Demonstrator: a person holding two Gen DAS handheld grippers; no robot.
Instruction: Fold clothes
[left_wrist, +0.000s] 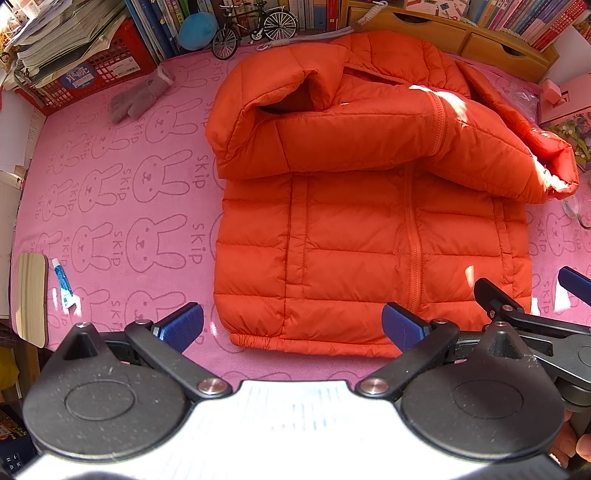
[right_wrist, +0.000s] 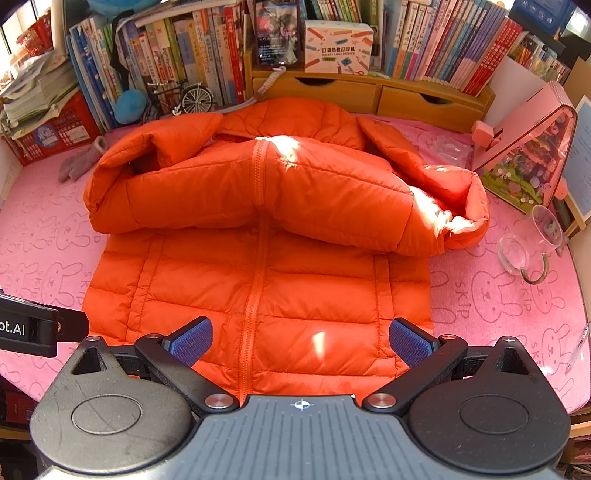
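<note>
I am hovering both claws, spread wide and gripping nothing, at the near hem of an orange puffer jacket (right_wrist: 258, 288) lying zipped and front-up on the pink rabbit-print worktop (left_wrist: 122, 229), its sleeves already crossing the chest. The left claw (left_wrist: 293, 326) is sitting over the hem's left half; the right claw (right_wrist: 301, 341) is straddling the zipper. Light, soft and slippery-shelled (it will likely spring back), it is probably best pinched deep at the elastic hem corners, ahead of each claw.
</note>
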